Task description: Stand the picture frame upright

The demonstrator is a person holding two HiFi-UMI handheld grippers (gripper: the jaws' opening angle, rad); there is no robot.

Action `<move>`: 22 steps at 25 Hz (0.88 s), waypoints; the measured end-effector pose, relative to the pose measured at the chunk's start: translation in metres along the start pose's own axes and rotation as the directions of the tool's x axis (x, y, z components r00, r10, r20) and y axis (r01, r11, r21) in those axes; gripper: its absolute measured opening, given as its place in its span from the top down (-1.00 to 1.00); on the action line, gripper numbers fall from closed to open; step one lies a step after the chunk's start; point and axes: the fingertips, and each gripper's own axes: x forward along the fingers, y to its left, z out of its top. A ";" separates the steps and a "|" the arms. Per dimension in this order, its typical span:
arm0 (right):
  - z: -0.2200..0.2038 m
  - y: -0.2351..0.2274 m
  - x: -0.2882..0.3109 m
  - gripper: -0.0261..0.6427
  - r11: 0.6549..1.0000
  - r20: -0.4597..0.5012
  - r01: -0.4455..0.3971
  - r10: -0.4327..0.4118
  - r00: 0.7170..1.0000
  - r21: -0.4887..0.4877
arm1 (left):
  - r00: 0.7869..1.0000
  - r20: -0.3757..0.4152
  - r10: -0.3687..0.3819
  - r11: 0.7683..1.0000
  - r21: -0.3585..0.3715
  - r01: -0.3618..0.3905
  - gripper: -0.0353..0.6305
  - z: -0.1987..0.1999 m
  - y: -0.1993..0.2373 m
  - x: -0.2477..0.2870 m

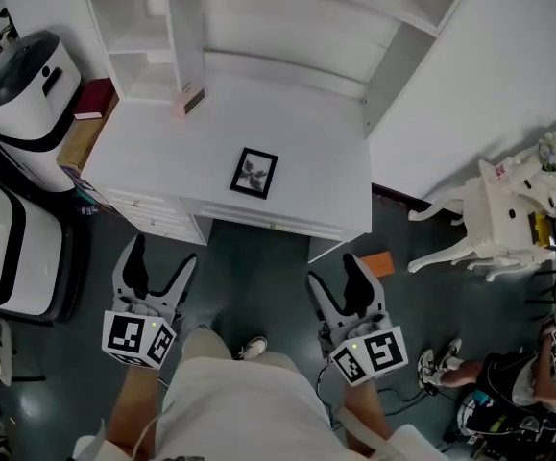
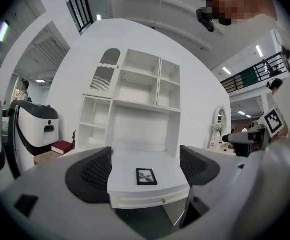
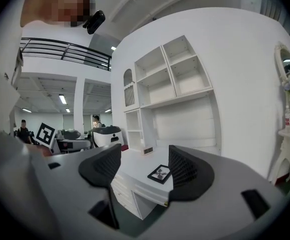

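Left gripper (image 1: 162,254), right gripper (image 1: 333,272) spread, empty; picture frame (image 1: 254,173) flat on desk (image 1: 306,152); shoe (image 1: 252,348): head view only.

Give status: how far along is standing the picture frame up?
Done: nothing yet. The picture frame lies flat, face up, near the front edge of the white desk. In hand: nothing; the left gripper and right gripper are both open and empty, held short of the desk over the floor. Left: reach in, grip the picture frame, stand it upright.
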 end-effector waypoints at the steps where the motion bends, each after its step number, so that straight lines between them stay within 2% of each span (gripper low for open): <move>1: -0.003 -0.002 0.000 0.06 1.000 -0.004 -0.003 0.003 1.000 0.005 | 1.000 -0.009 0.003 1.000 -0.004 -0.003 -0.34 -0.003 -0.001 0.001; 8: -0.019 -0.006 0.023 0.09 0.998 -0.042 -0.016 0.018 0.999 0.056 | 0.999 -0.052 -0.002 1.000 -0.018 0.001 -0.34 -0.020 0.010 0.019; 11: -0.029 -0.016 0.048 0.09 0.988 -0.063 -0.012 0.022 0.998 0.156 | 0.996 -0.082 -0.021 0.999 -0.042 0.018 -0.34 -0.036 0.019 0.048; 13: -0.038 -0.025 0.066 0.09 0.978 -0.081 0.008 0.009 0.997 0.209 | 0.994 -0.103 -0.046 0.997 -0.070 0.039 -0.34 -0.051 0.025 0.073; 19: -0.048 -0.058 0.159 0.08 0.979 -0.183 0.041 -0.004 0.983 0.201 | 0.979 -0.139 -0.149 0.984 -0.113 0.134 -0.34 -0.074 0.050 0.183; 22: -0.046 -0.070 0.209 0.09 0.964 -0.206 0.052 0.003 0.979 0.260 | 0.963 -0.162 -0.216 0.972 -0.130 0.196 -0.34 -0.084 0.060 0.236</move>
